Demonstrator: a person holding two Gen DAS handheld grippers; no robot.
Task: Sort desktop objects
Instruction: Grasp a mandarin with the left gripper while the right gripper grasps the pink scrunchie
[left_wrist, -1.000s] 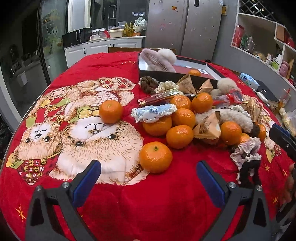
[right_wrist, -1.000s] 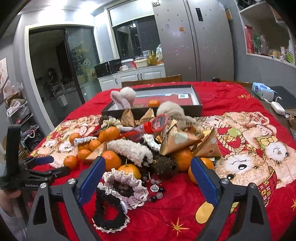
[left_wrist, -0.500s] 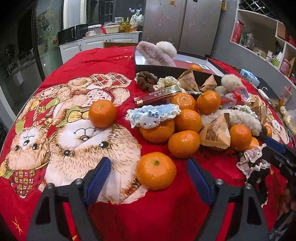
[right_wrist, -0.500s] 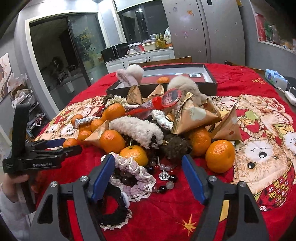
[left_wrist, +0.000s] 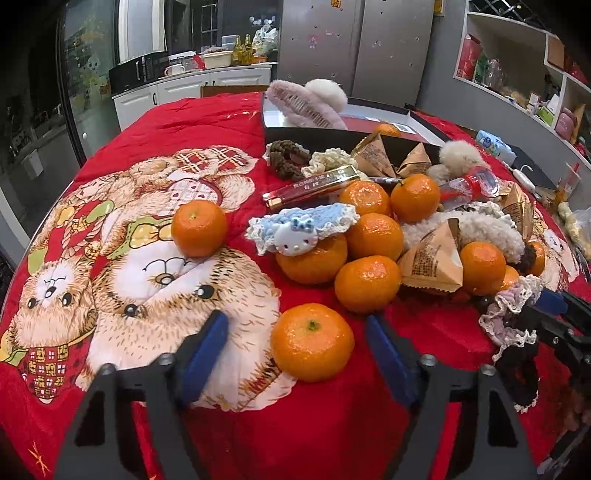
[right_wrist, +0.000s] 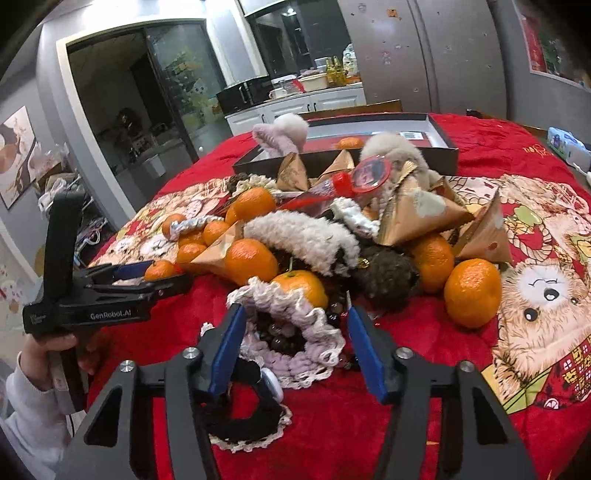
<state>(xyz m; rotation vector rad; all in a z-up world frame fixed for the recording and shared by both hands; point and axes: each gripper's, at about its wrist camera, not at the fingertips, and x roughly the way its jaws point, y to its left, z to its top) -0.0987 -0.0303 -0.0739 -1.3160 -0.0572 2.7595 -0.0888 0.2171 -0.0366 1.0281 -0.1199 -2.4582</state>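
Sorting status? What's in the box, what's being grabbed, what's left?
Done: black shallow box holds a fluffy pink hair claw and one tangerine. In hand: left gripper closing around the nearest tangerine, right gripper around the lilac crocheted scrunchie; neither gripped. Left: the pile.

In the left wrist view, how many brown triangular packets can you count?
4. First packet and second packet sit in front of the black box; third packet lies among the mandarins; fourth packet is at the pile's right edge. Others may be hidden.
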